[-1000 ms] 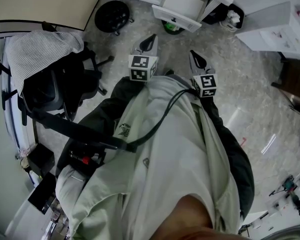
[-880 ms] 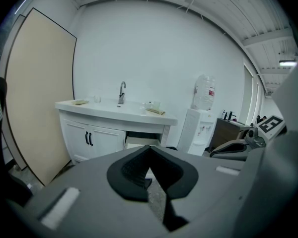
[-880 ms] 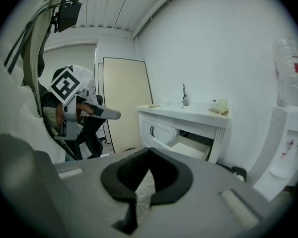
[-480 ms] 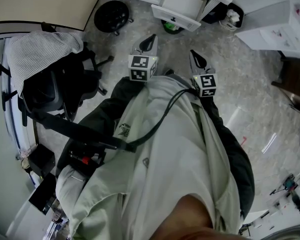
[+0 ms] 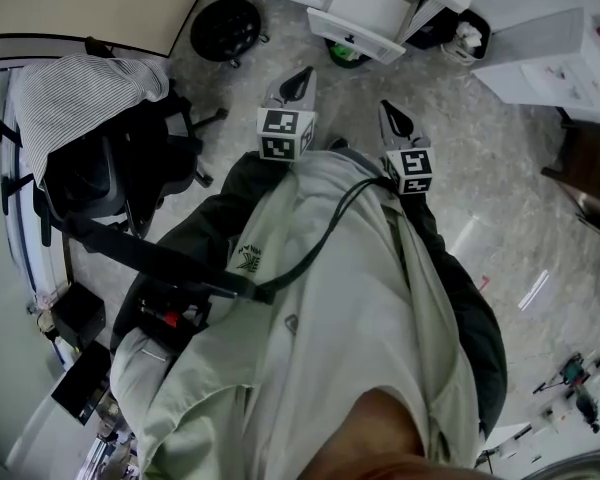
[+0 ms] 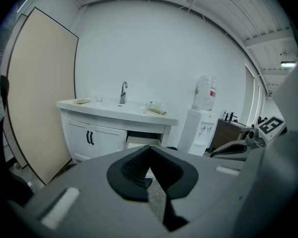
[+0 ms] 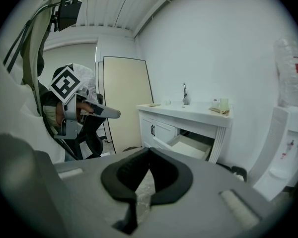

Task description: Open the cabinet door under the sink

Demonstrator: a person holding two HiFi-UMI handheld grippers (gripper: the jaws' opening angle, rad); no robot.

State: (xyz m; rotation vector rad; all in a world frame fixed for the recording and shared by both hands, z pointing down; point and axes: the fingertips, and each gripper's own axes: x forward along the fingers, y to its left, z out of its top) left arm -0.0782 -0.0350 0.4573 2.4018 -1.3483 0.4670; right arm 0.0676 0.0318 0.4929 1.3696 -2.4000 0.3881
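Observation:
The white sink cabinet stands a few steps ahead, its two doors shut, with a pair of black handles at the middle seam. To their right a drawer is pulled out; it also shows as the drawer in the head view and the drawer in the right gripper view. A faucet rises from the countertop. My left gripper and right gripper are held side by side in front of my body, well short of the cabinet. Both are shut and empty, the tips meeting.
A black office chair draped with striped cloth stands at my left, with a black round stool near the cabinet. A beige board leans left of the cabinet. A water dispenser and a small bin stand to the right.

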